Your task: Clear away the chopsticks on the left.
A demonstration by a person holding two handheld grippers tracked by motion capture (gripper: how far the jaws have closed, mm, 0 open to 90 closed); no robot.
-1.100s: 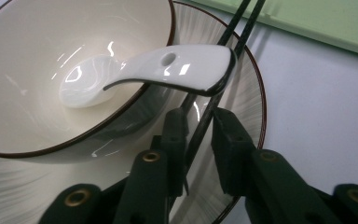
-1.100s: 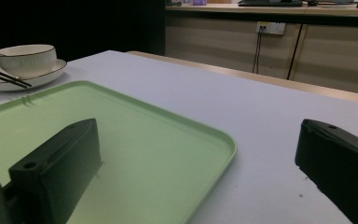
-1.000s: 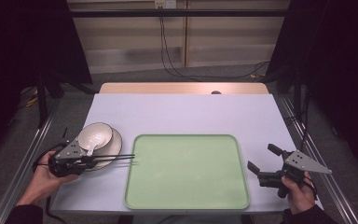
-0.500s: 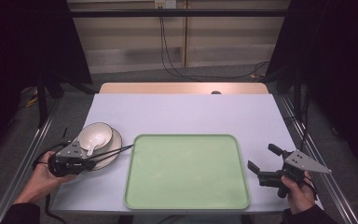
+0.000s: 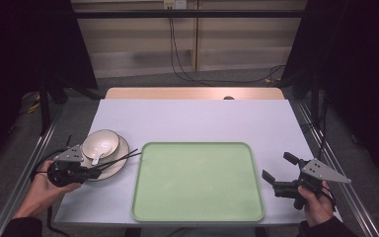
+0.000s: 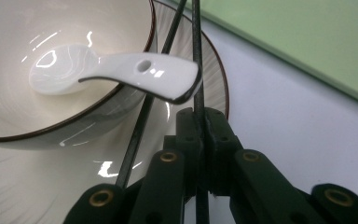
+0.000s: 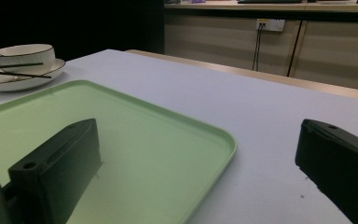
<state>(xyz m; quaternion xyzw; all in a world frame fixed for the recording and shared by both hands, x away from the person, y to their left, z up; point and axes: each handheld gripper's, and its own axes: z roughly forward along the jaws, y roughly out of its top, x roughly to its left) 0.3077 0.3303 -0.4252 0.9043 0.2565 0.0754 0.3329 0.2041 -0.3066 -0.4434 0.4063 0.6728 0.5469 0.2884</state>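
Note:
A white bowl (image 5: 100, 143) (image 6: 51, 46) with a dark rim stands on a plate (image 5: 121, 159) (image 6: 209, 70) at the table's left. A white spoon (image 5: 95, 154) (image 6: 121, 74) lies in the bowl, its handle over the rim. My left gripper (image 5: 96, 172) (image 6: 199, 119) sits at the plate's near edge, shut on two black chopsticks (image 5: 123, 157) (image 6: 197, 56). One is pinched between the pads; the other runs beside the left finger. Their tips reach toward the green tray (image 5: 197, 182). My right gripper (image 5: 277, 167) (image 7: 196, 154) stands open and empty, right of the tray.
The green tray (image 7: 121, 121) (image 6: 307, 42) takes up the middle of the lavender table (image 5: 197, 118). Bowl (image 7: 23, 53) and plate (image 7: 23, 80) appear far off in the right gripper view. Metal rails run along both table sides; cables hang at the back wall.
The chopsticks pointed straight right at the tray's edge one second ago; now they angle toward the far right across the plate. The left hand shifted slightly. The right gripper stayed put.

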